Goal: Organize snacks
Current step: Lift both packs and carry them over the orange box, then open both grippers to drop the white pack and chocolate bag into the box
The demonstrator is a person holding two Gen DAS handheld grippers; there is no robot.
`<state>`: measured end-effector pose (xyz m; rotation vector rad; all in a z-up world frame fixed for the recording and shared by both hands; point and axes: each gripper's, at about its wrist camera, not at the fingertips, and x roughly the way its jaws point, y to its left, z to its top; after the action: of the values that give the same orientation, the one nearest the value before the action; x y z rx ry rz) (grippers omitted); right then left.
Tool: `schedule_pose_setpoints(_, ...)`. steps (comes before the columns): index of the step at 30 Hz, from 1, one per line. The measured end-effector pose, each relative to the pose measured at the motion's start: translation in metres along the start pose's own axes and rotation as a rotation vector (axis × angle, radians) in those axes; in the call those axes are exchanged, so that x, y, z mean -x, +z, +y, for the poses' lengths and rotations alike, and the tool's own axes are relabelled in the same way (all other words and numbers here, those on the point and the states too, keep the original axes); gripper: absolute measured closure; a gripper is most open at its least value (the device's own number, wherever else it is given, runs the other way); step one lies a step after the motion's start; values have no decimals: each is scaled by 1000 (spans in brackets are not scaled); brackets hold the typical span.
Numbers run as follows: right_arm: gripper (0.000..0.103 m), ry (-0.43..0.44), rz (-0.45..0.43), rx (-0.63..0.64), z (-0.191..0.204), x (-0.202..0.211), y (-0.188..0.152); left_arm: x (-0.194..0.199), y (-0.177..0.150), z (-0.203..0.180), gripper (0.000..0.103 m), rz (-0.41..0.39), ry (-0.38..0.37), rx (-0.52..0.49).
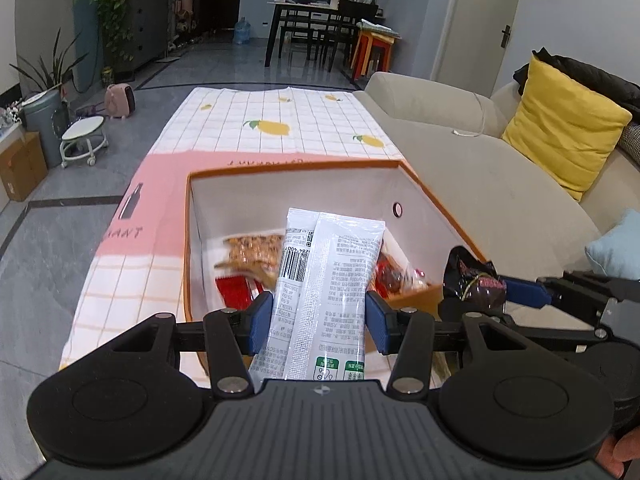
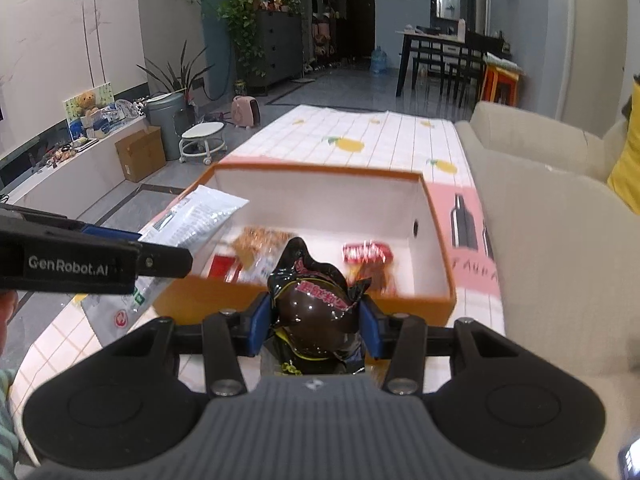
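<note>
Left wrist view is showing the left gripper (image 1: 319, 320) clamping a white snack packet (image 1: 326, 292) across its middle, hanging over the near edge of the orange box (image 1: 432, 196). It is looking light, thin and crinkly, so a mid-body pinch suits it. Alongside, the right gripper (image 2: 317, 330) is squeezing a dark brown wrapped snack (image 2: 316, 300), glossy and probably slippery, over the same box, where blurred snacks are lying on the bottom.

Both the left gripper (image 1: 319, 318) and the right gripper (image 2: 316, 326) are matte black with blue finger pads (image 1: 262, 322) and silver pivot screws. One arm reads "GenRobot.AI" in white. A green-striped sleeve (image 2: 6, 408) shows.
</note>
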<state>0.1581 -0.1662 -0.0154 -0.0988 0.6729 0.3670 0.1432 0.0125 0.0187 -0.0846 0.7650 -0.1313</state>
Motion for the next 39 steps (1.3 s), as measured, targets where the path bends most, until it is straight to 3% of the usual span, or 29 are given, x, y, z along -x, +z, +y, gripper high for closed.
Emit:
schedule_pose_setpoints(16, 58, -43, 29, 78, -1, -52, 53, -45, 35, 11, 47, 50, 64, -46)
schedule_pose_setpoints(39, 58, -110, 178, 180, 2, -136, 57, -120, 37, 18, 47, 183, 142, -85)
